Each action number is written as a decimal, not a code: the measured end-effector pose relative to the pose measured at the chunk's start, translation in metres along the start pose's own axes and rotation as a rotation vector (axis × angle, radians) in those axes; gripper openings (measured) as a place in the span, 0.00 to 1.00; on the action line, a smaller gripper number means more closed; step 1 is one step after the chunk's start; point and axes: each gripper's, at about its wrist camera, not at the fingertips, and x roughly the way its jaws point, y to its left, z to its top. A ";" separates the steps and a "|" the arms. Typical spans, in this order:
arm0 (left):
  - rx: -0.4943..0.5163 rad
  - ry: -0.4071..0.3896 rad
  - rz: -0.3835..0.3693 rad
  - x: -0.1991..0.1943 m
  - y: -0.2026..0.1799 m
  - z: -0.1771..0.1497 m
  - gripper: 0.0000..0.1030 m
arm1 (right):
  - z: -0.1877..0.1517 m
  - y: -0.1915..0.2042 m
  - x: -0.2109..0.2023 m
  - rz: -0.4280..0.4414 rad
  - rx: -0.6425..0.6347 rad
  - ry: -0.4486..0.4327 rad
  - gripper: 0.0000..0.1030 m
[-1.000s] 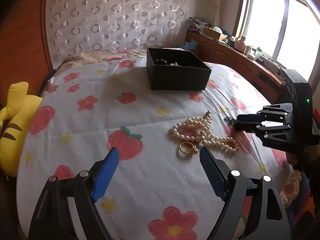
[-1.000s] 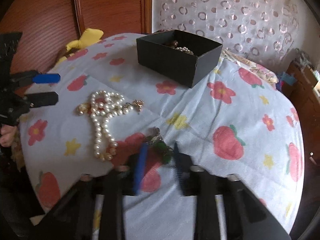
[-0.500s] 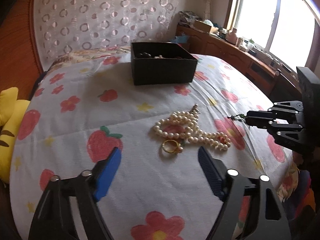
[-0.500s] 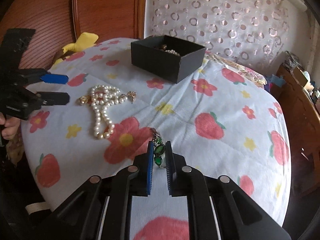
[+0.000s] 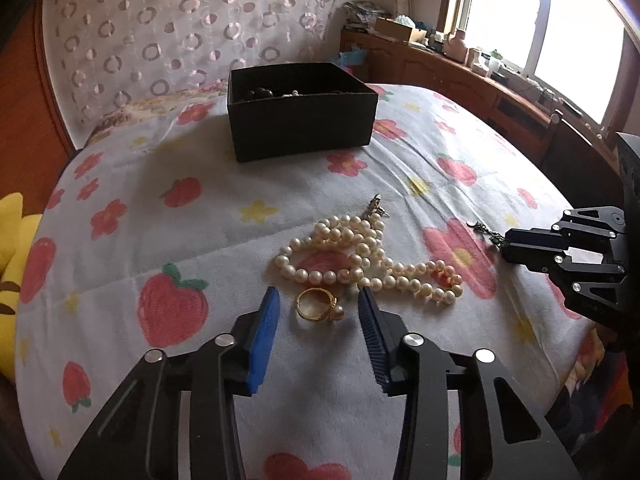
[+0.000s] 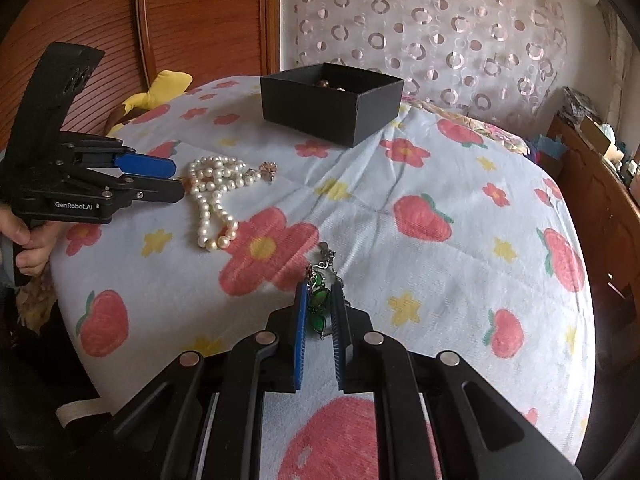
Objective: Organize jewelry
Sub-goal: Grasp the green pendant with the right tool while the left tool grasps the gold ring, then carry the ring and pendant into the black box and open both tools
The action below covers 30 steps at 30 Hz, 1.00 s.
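A gold ring with a pearl (image 5: 318,305) lies on the bed, between the fingers of my left gripper (image 5: 318,300), which is open around it. A pearl necklace (image 5: 360,256) lies just beyond it, also in the right wrist view (image 6: 214,196). A small brooch (image 5: 376,205) lies past the pearls. My right gripper (image 6: 320,288) is shut on a green-stone bracelet (image 6: 318,300), low over the quilt. A black box (image 5: 300,110) with jewelry inside stands farther back; it also shows in the right wrist view (image 6: 332,100).
The bed has a white quilt (image 5: 200,240) printed with strawberries and flowers. A yellow plush toy (image 5: 12,272) lies at its left edge. A wooden headboard (image 6: 200,20) and a patterned pillow (image 5: 180,32) stand behind. A wooden sideboard (image 5: 480,80) runs under the window.
My left gripper has moved forward and down so its fingers bracket the gold ring, and they have narrowed. My right gripper has closed on the green bracelet and holds it.
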 end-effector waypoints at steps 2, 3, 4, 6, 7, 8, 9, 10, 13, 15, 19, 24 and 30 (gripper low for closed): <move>0.006 -0.002 0.007 0.000 -0.001 -0.001 0.23 | -0.001 -0.001 0.000 0.006 0.009 -0.004 0.13; 0.014 -0.004 0.012 0.000 -0.002 -0.002 0.23 | -0.001 -0.002 0.000 0.010 0.015 -0.007 0.13; 0.022 -0.006 0.017 -0.002 -0.003 -0.003 0.22 | -0.001 -0.002 0.000 0.011 0.019 -0.008 0.13; 0.034 -0.011 0.033 -0.004 -0.005 -0.006 0.22 | -0.001 -0.002 0.001 0.012 0.022 -0.011 0.13; 0.036 -0.018 0.040 -0.006 -0.006 -0.007 0.22 | -0.001 -0.002 0.000 0.011 0.023 -0.013 0.13; 0.037 -0.025 0.043 -0.009 -0.007 -0.009 0.22 | -0.001 -0.002 0.000 0.009 0.023 -0.014 0.13; 0.036 -0.030 0.045 -0.011 -0.007 -0.009 0.22 | -0.002 -0.002 0.000 0.007 0.022 -0.015 0.13; 0.033 -0.040 0.044 -0.015 -0.007 -0.010 0.22 | -0.002 -0.001 0.000 0.004 0.020 -0.017 0.13; 0.022 -0.067 0.038 -0.024 -0.005 -0.009 0.22 | -0.001 -0.001 -0.002 0.004 0.020 -0.027 0.12; 0.010 -0.085 0.030 -0.030 -0.003 -0.006 0.22 | 0.002 -0.001 -0.006 0.005 0.021 -0.039 0.12; -0.009 -0.120 0.021 -0.040 0.000 0.001 0.22 | 0.011 -0.001 -0.018 0.006 0.015 -0.075 0.12; -0.014 -0.153 0.021 -0.046 -0.001 0.013 0.22 | 0.025 -0.001 -0.033 -0.003 -0.007 -0.115 0.12; -0.007 -0.196 0.014 -0.051 -0.005 0.034 0.22 | 0.048 -0.003 -0.045 -0.016 -0.033 -0.158 0.12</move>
